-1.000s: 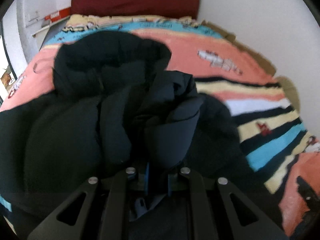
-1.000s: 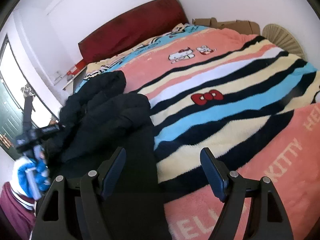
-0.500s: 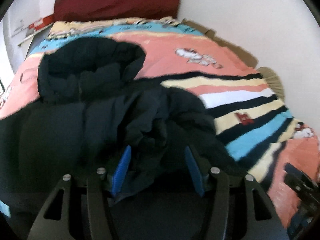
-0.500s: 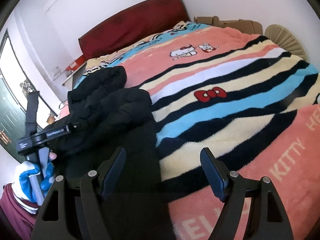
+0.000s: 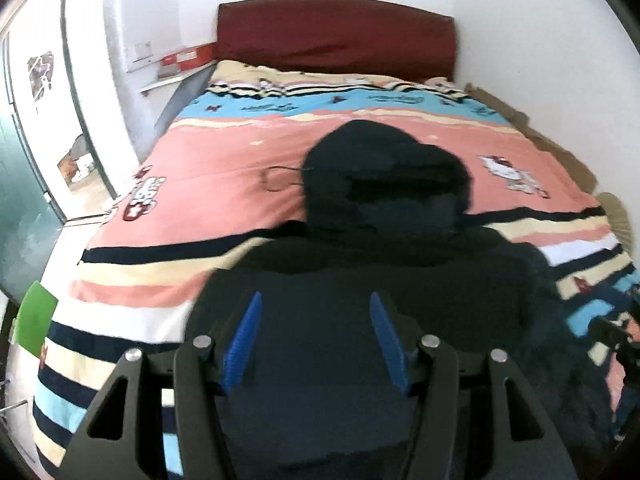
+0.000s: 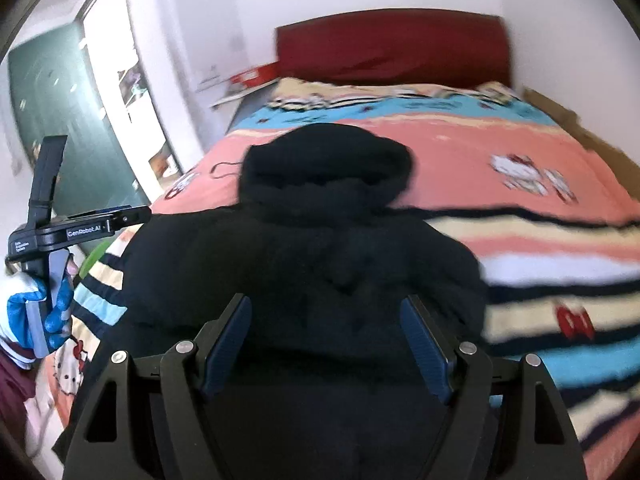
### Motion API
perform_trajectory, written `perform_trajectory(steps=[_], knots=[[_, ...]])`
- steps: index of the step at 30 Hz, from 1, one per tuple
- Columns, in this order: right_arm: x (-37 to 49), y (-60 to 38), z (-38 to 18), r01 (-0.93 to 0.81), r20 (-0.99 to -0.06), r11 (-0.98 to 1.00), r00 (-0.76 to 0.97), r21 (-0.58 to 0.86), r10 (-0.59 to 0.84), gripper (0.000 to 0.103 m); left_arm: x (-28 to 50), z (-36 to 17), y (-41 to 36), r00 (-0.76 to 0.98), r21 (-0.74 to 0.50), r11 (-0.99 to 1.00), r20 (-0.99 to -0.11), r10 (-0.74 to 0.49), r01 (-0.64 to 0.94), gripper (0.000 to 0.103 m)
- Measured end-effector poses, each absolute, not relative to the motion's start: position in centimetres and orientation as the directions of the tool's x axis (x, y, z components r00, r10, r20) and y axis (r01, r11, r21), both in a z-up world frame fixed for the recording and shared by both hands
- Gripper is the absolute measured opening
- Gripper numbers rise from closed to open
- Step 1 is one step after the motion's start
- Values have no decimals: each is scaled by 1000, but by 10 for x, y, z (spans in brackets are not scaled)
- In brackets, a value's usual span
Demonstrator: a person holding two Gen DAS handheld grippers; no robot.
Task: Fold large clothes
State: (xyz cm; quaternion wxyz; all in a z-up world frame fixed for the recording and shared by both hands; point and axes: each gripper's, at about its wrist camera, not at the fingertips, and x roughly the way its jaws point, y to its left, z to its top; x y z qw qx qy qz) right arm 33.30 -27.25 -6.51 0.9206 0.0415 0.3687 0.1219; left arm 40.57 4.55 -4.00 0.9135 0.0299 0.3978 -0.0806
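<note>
A large black hooded puffer jacket [image 5: 380, 248] lies spread on the striped bed, hood toward the headboard; it also shows in the right wrist view [image 6: 312, 256]. My left gripper [image 5: 316, 336] is open and empty above the jacket's lower body. My right gripper [image 6: 328, 340] is open and empty above the jacket's lower part. In the right wrist view the left hand-held unit [image 6: 60, 232] shows at the left, held in a blue gloved hand.
The bed carries a pink, blue, cream and black striped blanket [image 5: 224, 164]. A dark red headboard [image 5: 336, 36] stands at the wall. A doorway [image 5: 52, 120] and a green object [image 5: 36, 320] lie left of the bed. Cardboard [image 6: 576, 128] runs along the right side.
My left gripper let go of the bunched jacket fold and opened, then drew back. The jacket now lies flatter. Both views swung toward the headboard; my right gripper stayed open.
</note>
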Motion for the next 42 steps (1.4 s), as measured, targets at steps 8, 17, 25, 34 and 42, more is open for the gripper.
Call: perform_trajectory(steps=[8, 17, 25, 34, 42], knots=[[423, -207, -105, -260, -745, 963, 626, 78, 229, 76, 443, -114, 72, 606, 1, 991, -791, -81, 134, 55], [432, -222, -171, -249, -820, 963, 527, 102, 224, 76, 430, -163, 55, 592, 26, 980, -800, -97, 196, 58], [444, -224, -204, -255, -827, 959, 509, 120, 239, 76, 439, -186, 40, 582, 62, 979, -810, -66, 196, 58], [442, -224, -174, -281, -847, 954, 477, 106, 235, 76, 427, -136, 49, 583, -18, 988, -806, -105, 153, 57], [437, -245, -136, -293, -807, 954, 548, 60, 219, 76, 438, -118, -15, 553, -71, 960, -804, -216, 272, 57]])
